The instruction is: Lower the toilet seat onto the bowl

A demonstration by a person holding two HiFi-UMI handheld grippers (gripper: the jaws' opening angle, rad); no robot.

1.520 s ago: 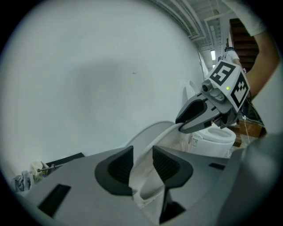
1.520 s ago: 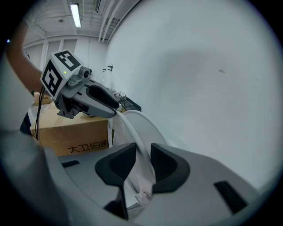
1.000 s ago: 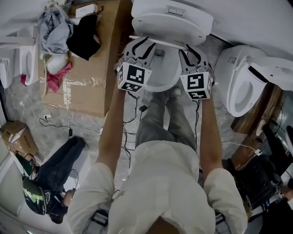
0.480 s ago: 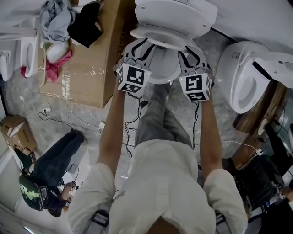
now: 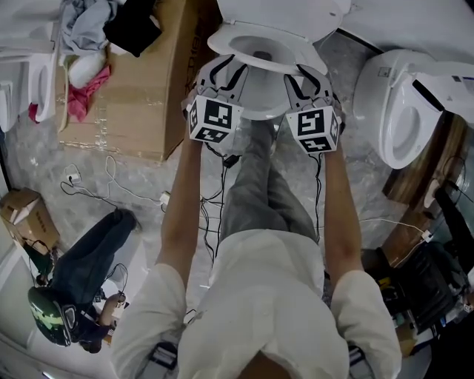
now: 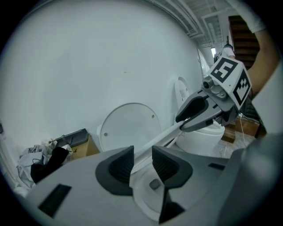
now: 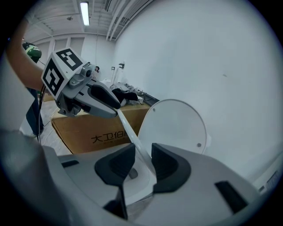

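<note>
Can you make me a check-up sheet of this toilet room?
Surface: grey speckled floor.
Job's things: white toilet seat tilted partway above the white bowl; round white lid upright.
Clutter: brown cardboard box with a heap of clothes on it.
Tools: left tool and right tool each clamp the seat's edge.
Cables: thin cables trail across the floor.
Surroundings: second white toilet at right; helmeted person low at left.

We note toilet tank (image 5: pixel 296 10) and cardboard box (image 5: pixel 148 89) cut off at the head view's top edge. Floor cables (image 5: pixel 164 198) too thin for us to trace.
</note>
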